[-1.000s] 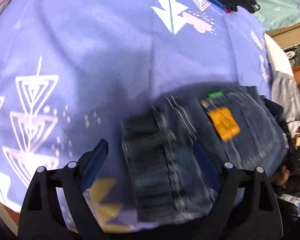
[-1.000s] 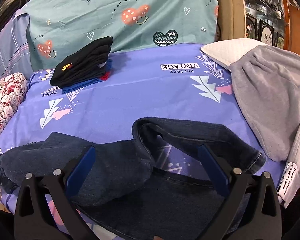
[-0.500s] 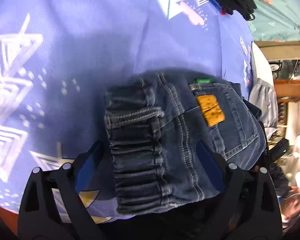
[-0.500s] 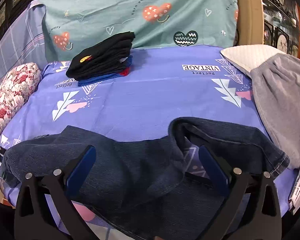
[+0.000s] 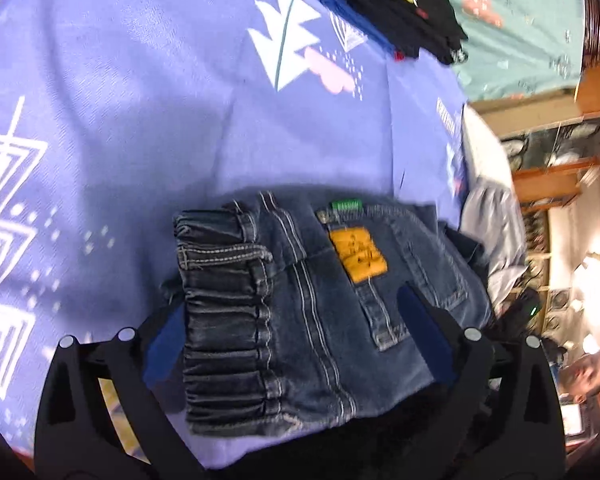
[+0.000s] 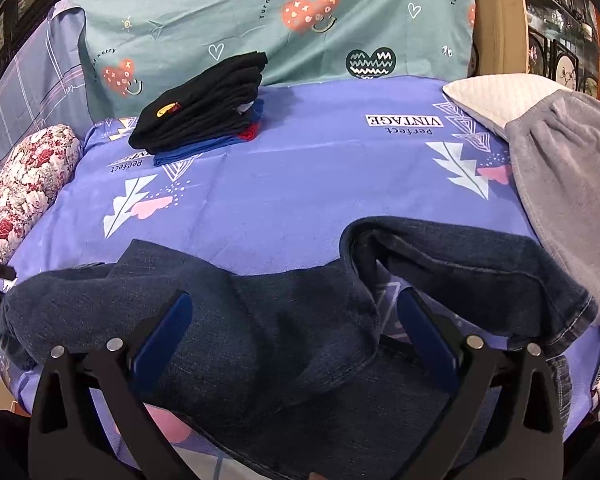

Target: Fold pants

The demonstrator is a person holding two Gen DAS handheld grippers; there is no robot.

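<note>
Right wrist view: dark denim pants lie across lower frame on purple printed bed sheet, long axis left-right, cuffs right, gathered elastic waistband left; right claw wide, left claw opening, neither pinching cloth.

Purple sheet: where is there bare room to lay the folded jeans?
Free: the broad middle of the purple sheet, between the jeans, the stack of folded dark clothes and the grey garment. Crowded: the near edge under the jeans, and the right side.
</note>
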